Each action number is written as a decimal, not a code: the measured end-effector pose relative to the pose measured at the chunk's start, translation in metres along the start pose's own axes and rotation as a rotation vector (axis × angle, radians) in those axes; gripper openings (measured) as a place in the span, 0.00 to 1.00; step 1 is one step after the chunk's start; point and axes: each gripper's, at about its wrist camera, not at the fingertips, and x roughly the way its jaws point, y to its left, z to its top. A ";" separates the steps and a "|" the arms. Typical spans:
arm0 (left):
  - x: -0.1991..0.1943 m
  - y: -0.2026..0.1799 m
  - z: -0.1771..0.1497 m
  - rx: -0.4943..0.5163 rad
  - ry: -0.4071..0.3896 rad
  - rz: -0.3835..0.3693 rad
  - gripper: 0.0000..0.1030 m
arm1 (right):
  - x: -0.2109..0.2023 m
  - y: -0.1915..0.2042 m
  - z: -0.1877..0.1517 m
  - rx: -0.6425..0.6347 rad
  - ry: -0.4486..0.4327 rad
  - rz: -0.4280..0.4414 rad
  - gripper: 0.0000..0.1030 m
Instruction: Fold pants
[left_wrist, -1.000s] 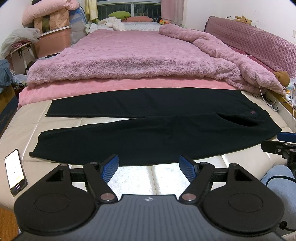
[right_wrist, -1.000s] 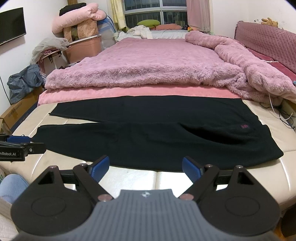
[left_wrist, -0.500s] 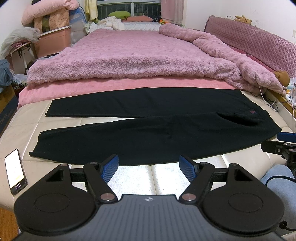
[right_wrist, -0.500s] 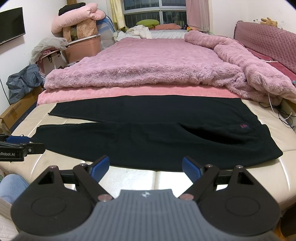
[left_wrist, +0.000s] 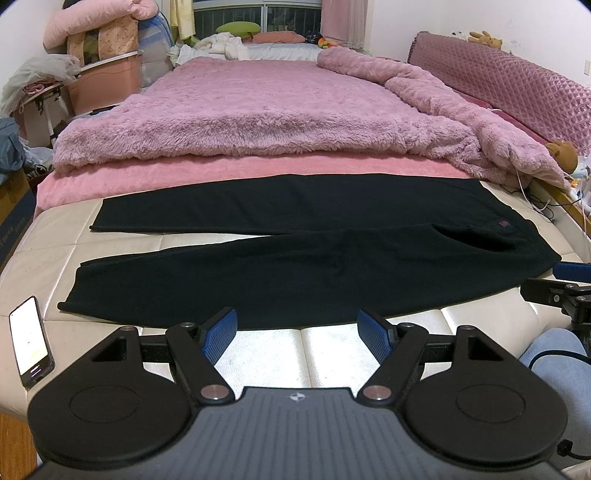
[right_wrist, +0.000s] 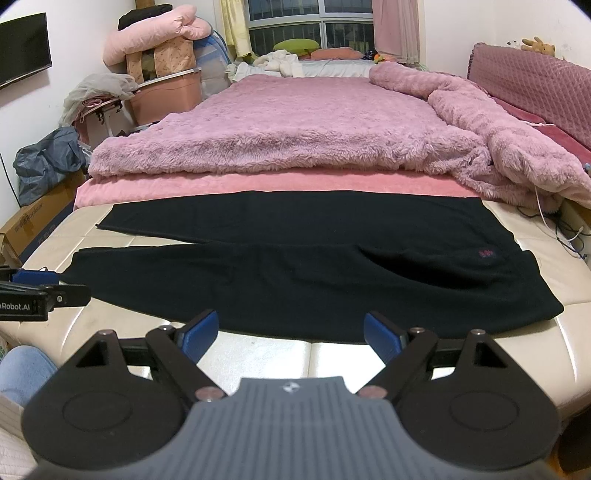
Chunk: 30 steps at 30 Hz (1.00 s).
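Black pants (left_wrist: 295, 266) are lying flat (no fold made), both grippers (left_wrist: 297, 330) (right_wrist: 291, 332) hovering wide open, empty.

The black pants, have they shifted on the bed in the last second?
No. The black pants lie spread flat as before, far leg edge along the pink sheet, cuffs the same way from the phone.
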 end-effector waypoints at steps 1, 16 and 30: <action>0.000 0.000 0.000 -0.001 0.000 -0.001 0.84 | 0.000 0.000 0.000 0.000 0.000 0.000 0.80; 0.012 -0.004 0.007 0.008 0.008 -0.007 0.84 | 0.004 -0.003 0.009 -0.023 0.015 -0.060 0.80; 0.076 0.045 0.031 0.459 -0.028 0.036 0.69 | 0.036 -0.064 0.031 -0.186 -0.136 -0.235 0.80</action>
